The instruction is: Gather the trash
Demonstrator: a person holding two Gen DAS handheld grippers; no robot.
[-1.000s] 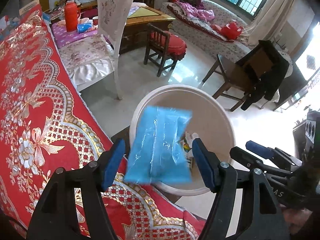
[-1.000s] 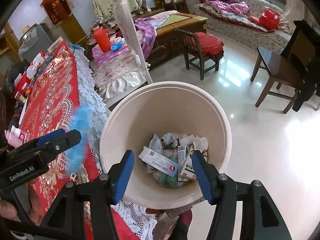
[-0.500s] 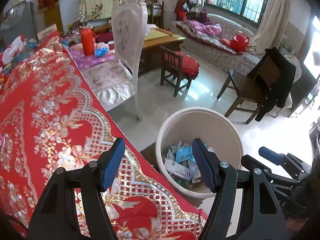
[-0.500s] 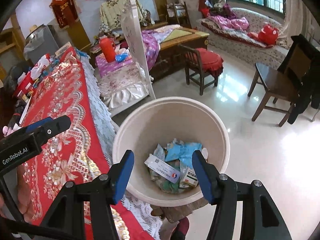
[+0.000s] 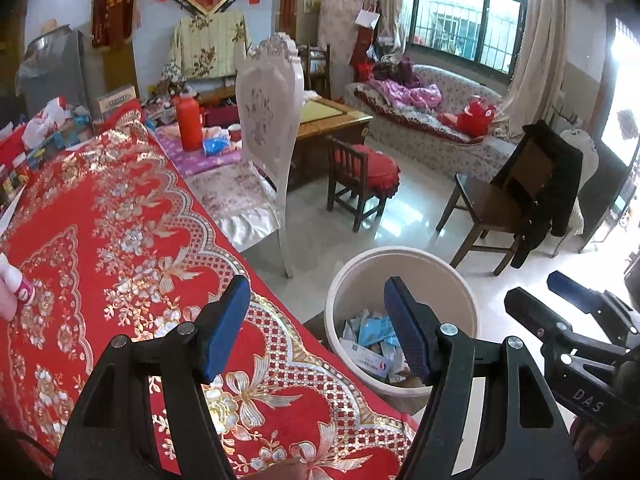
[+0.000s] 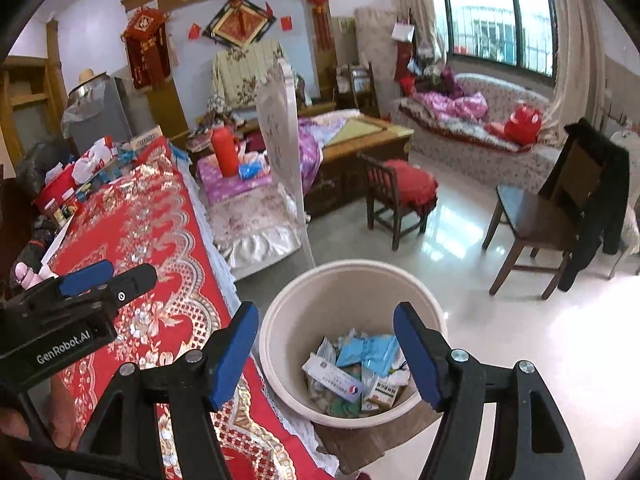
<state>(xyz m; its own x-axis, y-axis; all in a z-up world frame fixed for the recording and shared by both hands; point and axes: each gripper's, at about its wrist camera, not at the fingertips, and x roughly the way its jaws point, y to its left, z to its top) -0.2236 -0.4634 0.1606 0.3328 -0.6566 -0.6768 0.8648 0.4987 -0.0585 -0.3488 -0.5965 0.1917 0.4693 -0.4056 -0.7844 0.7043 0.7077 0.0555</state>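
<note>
Beige bin: the round trash bin (image 6: 280, 344) is standing on the floor at the lower centre of both views, just beside the tabletop edge, holding a blue packet (image 6: 370, 354) and a white box (image 6: 334, 382) among other wrappers.
Left gripper: the left gripper (image 5: 316, 328) is hovering over the edge of the red tablecloth (image 5: 120, 240), its jaws spread wide and gripping nothing.
Right gripper: the right gripper (image 6: 326, 352) is hanging above the bin mouth, jaws likewise spread and empty.
Next trash: a pink-and-white tube-like item (image 5: 16, 284) is lying at the far left edge of the left wrist view; whether it is trash I cannot tell.
Key relation: that item is lying left of the left jaws, so the left hand is probably nearer.
Axis: its long axis seems to be running diagonally, upper left to lower right; most of it is cut off.
</note>
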